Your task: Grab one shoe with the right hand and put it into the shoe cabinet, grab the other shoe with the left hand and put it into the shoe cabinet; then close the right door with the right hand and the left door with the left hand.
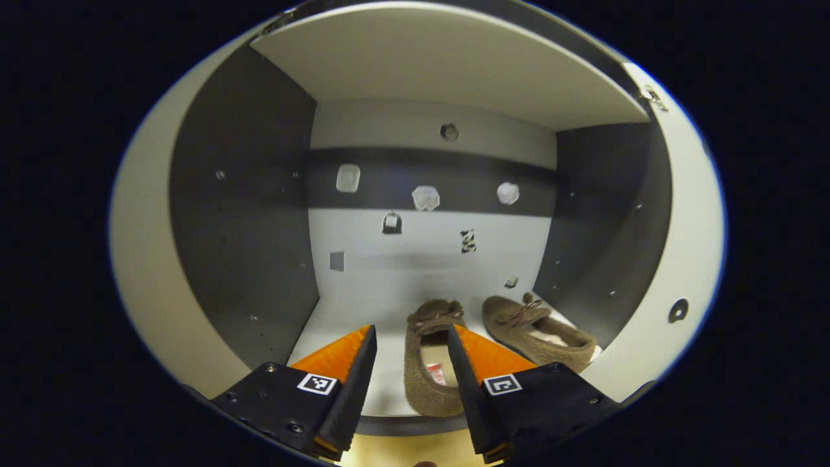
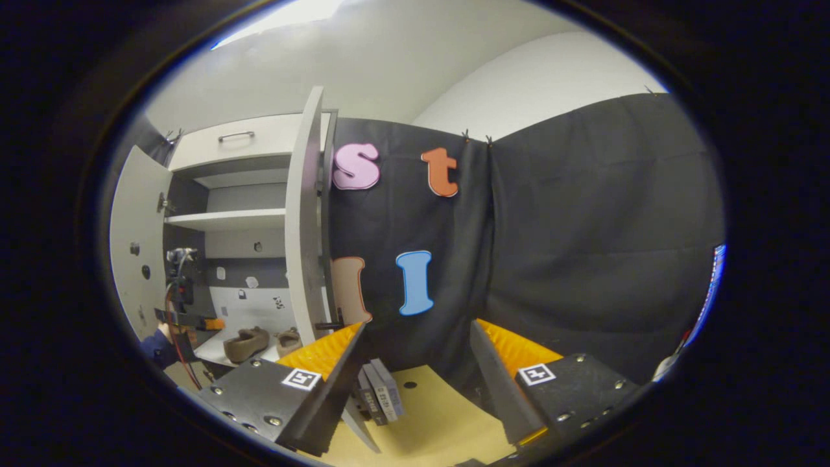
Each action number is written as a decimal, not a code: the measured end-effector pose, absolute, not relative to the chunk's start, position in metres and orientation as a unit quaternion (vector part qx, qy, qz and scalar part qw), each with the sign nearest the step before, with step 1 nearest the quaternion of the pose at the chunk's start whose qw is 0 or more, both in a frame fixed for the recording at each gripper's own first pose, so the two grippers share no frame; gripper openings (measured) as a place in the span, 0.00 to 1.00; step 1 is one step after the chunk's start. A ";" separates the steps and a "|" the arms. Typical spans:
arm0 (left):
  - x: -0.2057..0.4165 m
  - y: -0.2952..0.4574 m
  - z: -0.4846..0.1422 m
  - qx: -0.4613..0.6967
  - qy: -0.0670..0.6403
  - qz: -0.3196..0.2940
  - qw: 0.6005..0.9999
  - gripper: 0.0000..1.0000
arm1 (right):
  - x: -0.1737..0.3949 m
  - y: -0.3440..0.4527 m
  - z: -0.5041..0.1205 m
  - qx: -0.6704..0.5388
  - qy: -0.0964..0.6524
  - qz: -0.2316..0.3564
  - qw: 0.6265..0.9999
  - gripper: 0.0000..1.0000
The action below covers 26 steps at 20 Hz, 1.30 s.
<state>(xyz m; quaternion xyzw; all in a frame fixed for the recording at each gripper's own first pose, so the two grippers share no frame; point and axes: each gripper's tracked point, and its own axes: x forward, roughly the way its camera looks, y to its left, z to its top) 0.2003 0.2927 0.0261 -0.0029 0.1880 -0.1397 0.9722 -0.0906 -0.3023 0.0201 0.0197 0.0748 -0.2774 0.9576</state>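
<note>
Resting on the pale bottom shelf (image 1: 389, 305) of the shoe cabinet (image 1: 149, 272), two brown shoes sit side by side. One shoe (image 1: 429, 363) lies nearer the front edge, toe pointing to the far wall; the other shoe (image 1: 538, 331) is just to its right, angled toward the cabinet's right wall, the two apart by a narrow gap. In the left gripper view, the left gripper (image 1: 408, 376) hovers at the cabinet mouth with its fingers spread wide and holding nothing; the nearer shoe shows between them but neither finger touches it. The back wall carries a dark band and some small stickers.

In the right gripper view, the right gripper (image 2: 415, 383) is well to the right of the cabinet, fingers wide and empty, above a tan surface (image 2: 428, 421). The right door (image 2: 301, 227) stands open, edge-on; the left door (image 2: 133, 240) is open too. Both shoes (image 2: 246, 344) show on the low shelf, with the left gripper (image 2: 188, 318) and a sleeve near them.
</note>
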 end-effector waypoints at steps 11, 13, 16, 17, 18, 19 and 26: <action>0.091 0.316 0.138 0.033 0.088 -0.170 0.981 0.82 | -0.035 -0.272 -0.009 0.013 0.098 -0.204 0.974 0.98; 0.076 0.321 0.150 0.034 0.074 -0.171 0.982 0.82 | -0.031 -0.270 -0.013 0.005 0.101 -0.204 0.974 0.97; 0.058 0.327 0.158 0.010 0.076 -0.172 0.982 0.83 | -0.028 -0.266 -0.011 -0.012 0.103 -0.194 0.976 0.96; 0.051 0.327 0.158 -0.007 0.084 -0.175 0.981 0.83 | -0.028 -0.263 -0.010 -0.015 0.104 -0.186 0.977 0.96; 0.045 0.325 0.160 -0.034 0.094 -0.181 0.978 0.85 | -0.025 -0.260 -0.011 -0.016 0.106 -0.176 0.979 0.96; 0.041 0.324 0.164 -0.065 0.101 -0.188 0.975 0.87 | -0.024 -0.256 -0.011 -0.014 0.106 -0.166 0.980 0.93; 0.026 0.356 0.174 -0.049 0.096 -0.160 0.981 0.88 | 0.001 -0.201 -0.015 0.006 0.106 -0.076 0.991 0.93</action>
